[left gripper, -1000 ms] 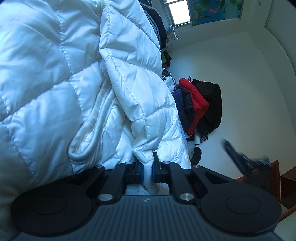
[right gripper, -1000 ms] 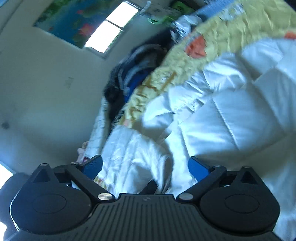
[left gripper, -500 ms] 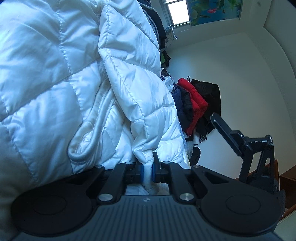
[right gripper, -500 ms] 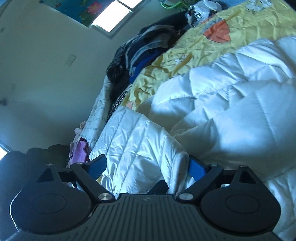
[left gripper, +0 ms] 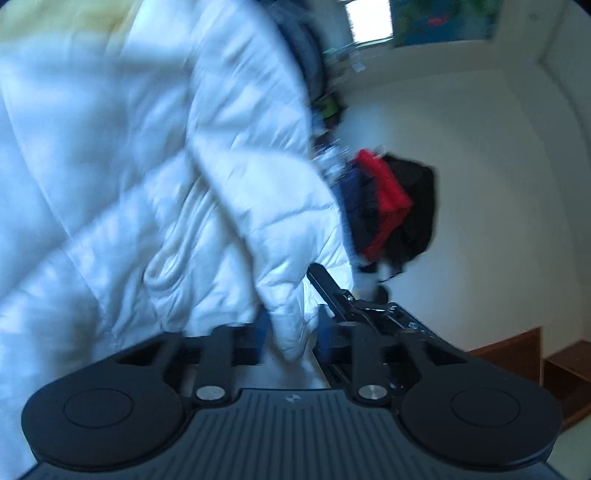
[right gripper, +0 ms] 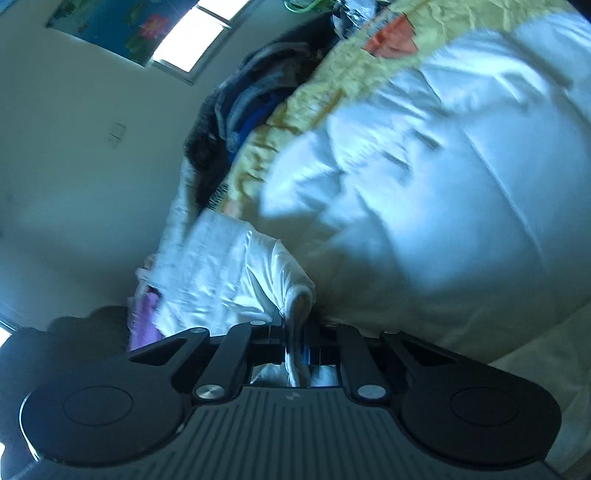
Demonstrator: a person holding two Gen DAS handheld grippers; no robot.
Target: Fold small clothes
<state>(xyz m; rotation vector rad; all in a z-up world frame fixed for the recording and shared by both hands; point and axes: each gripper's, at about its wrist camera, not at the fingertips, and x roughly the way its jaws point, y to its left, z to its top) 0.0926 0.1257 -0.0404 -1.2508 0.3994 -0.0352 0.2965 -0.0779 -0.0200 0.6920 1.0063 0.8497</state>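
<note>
Closest to our right lens, the right hand-held gripper (right gripper: 295,354) has just been closing and now pinches a rolled white hem of the puffer jacket (right gripper: 424,192) between its pads. Our left hand-held gripper (left gripper: 290,338) has just been opening: a lobe of the same quilted fabric hangs between its blue pads, which stand apart and no longer press on it. In the left view the right tool pokes in just beside that lobe.

We judge the jacket light, soft and springy, with a slick shell that slides easily under a loose pinch. Its padding will puff back against a crease, so each fold may need pressing flat. The firmest places to take hold look like the hems, cuffs and stitched seams, where the cloth is thin enough for narrow pads.

We count one white jacket, lying bunched on a yellow patterned bed cover (right gripper: 354,70). Farther off sits one pile of dark clothes (right gripper: 243,107) at the bed's far side, and in the left view one clump of garments with a red piece (left gripper: 384,199) hangs against the wall. Farthest away are one window (right gripper: 192,40) and one poster (right gripper: 107,26).
</note>
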